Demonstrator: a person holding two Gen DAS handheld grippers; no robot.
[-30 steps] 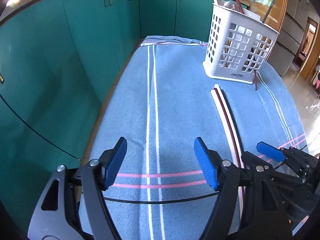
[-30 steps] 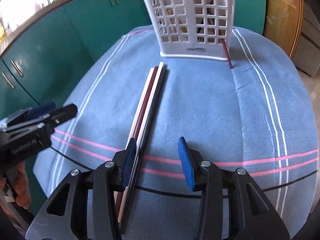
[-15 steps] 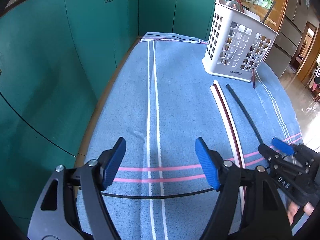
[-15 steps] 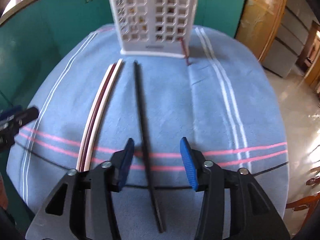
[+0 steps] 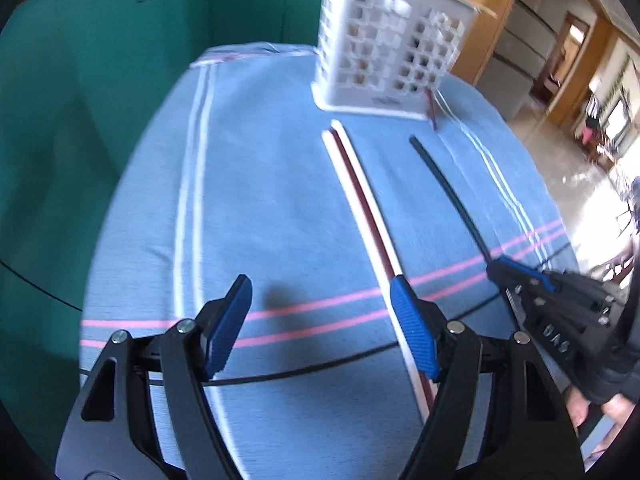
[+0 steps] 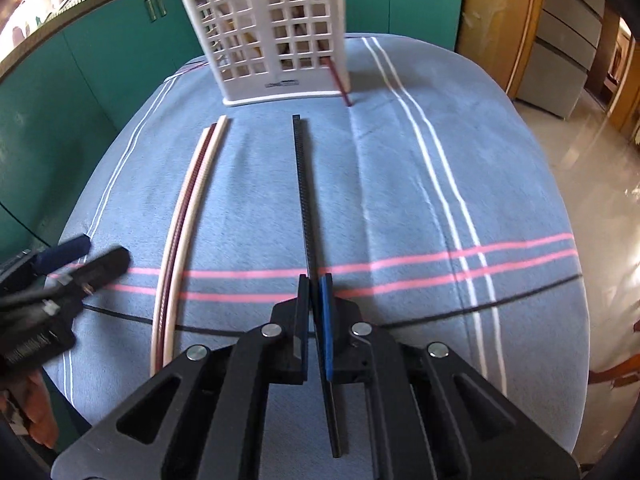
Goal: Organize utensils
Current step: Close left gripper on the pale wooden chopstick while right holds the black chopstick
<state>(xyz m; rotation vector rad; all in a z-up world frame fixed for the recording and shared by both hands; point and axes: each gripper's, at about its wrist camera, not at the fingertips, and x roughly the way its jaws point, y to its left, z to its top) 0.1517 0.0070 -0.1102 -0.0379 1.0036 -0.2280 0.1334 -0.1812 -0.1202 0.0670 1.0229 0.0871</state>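
A black chopstick (image 6: pixel 301 184) lies along the blue cloth, pointing at the white slotted basket (image 6: pixel 276 32). My right gripper (image 6: pixel 314 280) is shut on its near part; it also shows in the left wrist view (image 5: pixel 516 276) with the black chopstick (image 5: pixel 444 184). Cream and dark red chopsticks (image 6: pixel 188 208) lie side by side to the left, also in the left wrist view (image 5: pixel 360 196). My left gripper (image 5: pixel 320 300) is open and empty, its right finger over those chopsticks. It shows in the right wrist view (image 6: pixel 86 256).
The blue striped cloth (image 6: pixel 400 208) covers the table. A dark red chopstick (image 6: pixel 339 82) leans at the basket's right corner, and utensils stand inside the basket. Teal cabinets (image 5: pixel 100 80) stand left and behind. Tiled floor (image 6: pixel 592 152) lies to the right.
My right gripper has closed on the black chopstick, which was between its open fingers before. My left gripper has shifted right, toward the cream and red chopsticks.
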